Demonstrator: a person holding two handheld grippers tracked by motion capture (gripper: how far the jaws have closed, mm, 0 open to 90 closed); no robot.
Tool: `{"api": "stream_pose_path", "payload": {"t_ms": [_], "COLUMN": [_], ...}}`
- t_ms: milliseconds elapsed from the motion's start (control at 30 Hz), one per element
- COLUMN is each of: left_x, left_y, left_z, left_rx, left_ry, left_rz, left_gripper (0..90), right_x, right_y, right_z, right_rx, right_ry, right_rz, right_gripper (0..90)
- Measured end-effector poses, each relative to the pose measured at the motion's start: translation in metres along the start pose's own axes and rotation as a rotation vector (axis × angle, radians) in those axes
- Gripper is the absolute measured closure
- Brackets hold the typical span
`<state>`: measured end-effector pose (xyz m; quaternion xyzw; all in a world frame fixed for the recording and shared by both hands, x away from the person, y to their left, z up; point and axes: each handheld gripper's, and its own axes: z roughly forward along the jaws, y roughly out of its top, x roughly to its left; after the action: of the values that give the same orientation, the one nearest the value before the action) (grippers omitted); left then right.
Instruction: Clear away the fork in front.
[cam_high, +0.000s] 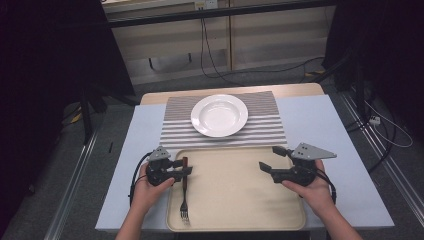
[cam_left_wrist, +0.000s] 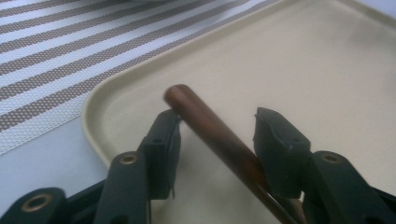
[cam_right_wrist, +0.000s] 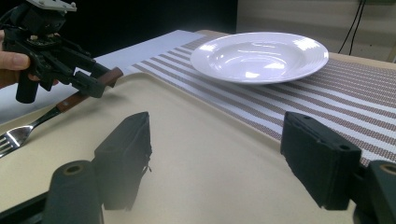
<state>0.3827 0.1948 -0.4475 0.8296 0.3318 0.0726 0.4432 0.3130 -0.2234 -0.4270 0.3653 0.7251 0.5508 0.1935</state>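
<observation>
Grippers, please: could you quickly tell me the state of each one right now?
Left gripper: open; fork handle lies between the fingers, with a gap at one finger.
Right gripper: open, holding nothing, over the tray.

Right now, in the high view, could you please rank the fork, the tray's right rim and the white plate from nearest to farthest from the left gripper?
1. Fork: handle between the left gripper jaws.
2. White plate: beyond, on the striped mat.
3. Tray's right rim: across the tray.

A grey floor (cam_high: 60, 165) fills the frame's lower left. Pale wall panels (cam_high: 270, 37) run along the top, with black cables (cam_high: 210, 55) hanging down the middle. Dark curtains (cam_high: 45, 60) darken both upper corners.
</observation>
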Motion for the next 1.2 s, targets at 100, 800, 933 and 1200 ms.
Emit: {"api": "stream_pose_path", "payload": {"t_ms": [100, 800, 933, 1200], "left_x": [0.001, -0.003, -0.005, -0.006], "left_y": [0.0, 0.002, 0.001, -0.002], "left_z": [-0.001, -0.018, -0.025, -0.043], "left_rx": [-0.002, -0.087, -0.101, -0.128], "left_ry": [0.003, -0.017, -0.012, 0.003], "left_rz": [-0.001, -0.037, -0.029, -0.035], "left_gripper": [52.7, 37.0, 31.6, 27.5], "right_x": [0.001, -0.003, -0.002, 0.002], "right_y": [0.0, -0.001, 0.0, 0.002], "right_z": [0.0, 0.001, 0.003, -0.003], "right_rx": [-0.002, -0.003, 0.004, 0.004], "right_ry": [0.002, -0.012, -0.009, -0.006], "right_rz": [0.001, 0.006, -0.001, -0.017], "right_gripper": [24.7, 24.6, 24.3, 24.0]}}
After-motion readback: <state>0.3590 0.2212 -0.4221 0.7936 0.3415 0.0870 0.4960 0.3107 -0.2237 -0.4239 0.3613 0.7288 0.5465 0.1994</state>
